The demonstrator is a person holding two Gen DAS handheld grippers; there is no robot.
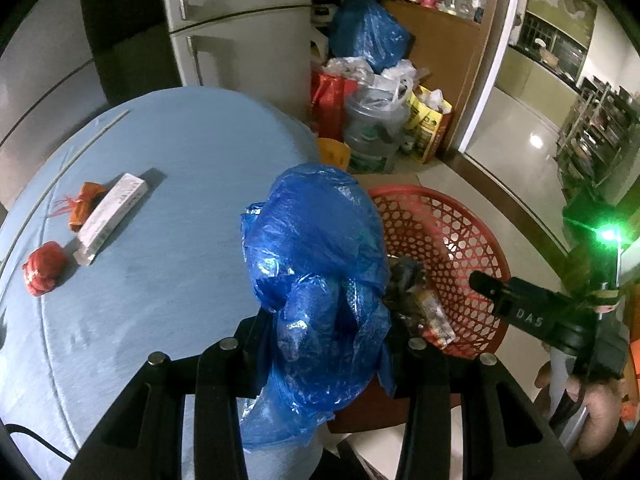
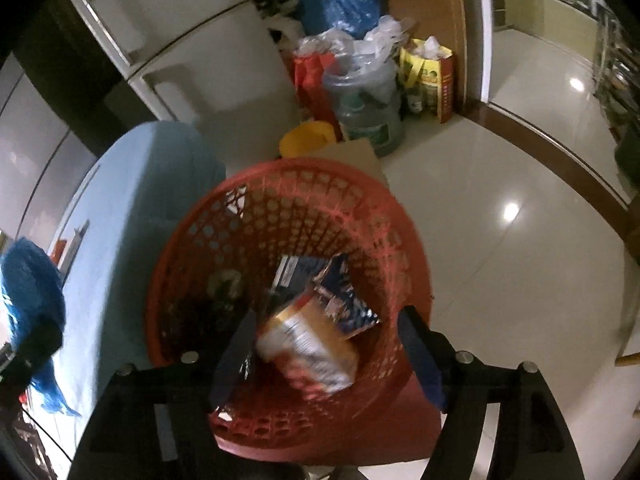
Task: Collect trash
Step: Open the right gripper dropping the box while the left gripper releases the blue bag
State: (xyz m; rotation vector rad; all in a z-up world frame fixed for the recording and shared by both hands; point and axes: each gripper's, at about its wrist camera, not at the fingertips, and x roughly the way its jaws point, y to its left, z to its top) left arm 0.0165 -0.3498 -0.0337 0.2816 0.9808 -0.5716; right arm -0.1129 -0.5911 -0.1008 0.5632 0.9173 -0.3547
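Observation:
My left gripper (image 1: 328, 328) is shut on a crumpled blue plastic bag (image 1: 316, 264), held over the right edge of the blue-clothed table (image 1: 180, 200). The bag also shows at the left edge of the right wrist view (image 2: 32, 280). On the floor beside the table stands a red mesh basket (image 2: 360, 216) with several wrappers in it. My right gripper (image 2: 328, 348) hangs open over the basket. An orange-and-white packet (image 2: 312, 348) lies between its fingers, clear of the pads. On the table lie a white box (image 1: 112, 216), an orange wrapper (image 1: 84, 204) and a red crumpled piece (image 1: 44, 268).
A grey fridge (image 1: 240, 40) stands behind the table. Beside it on the floor are a water jug (image 1: 372, 132), a yellow bucket (image 2: 308, 138), a red bag, a yellow bag and a large blue bag (image 1: 368, 32). Shiny floor tiles (image 2: 500, 208) stretch to the right.

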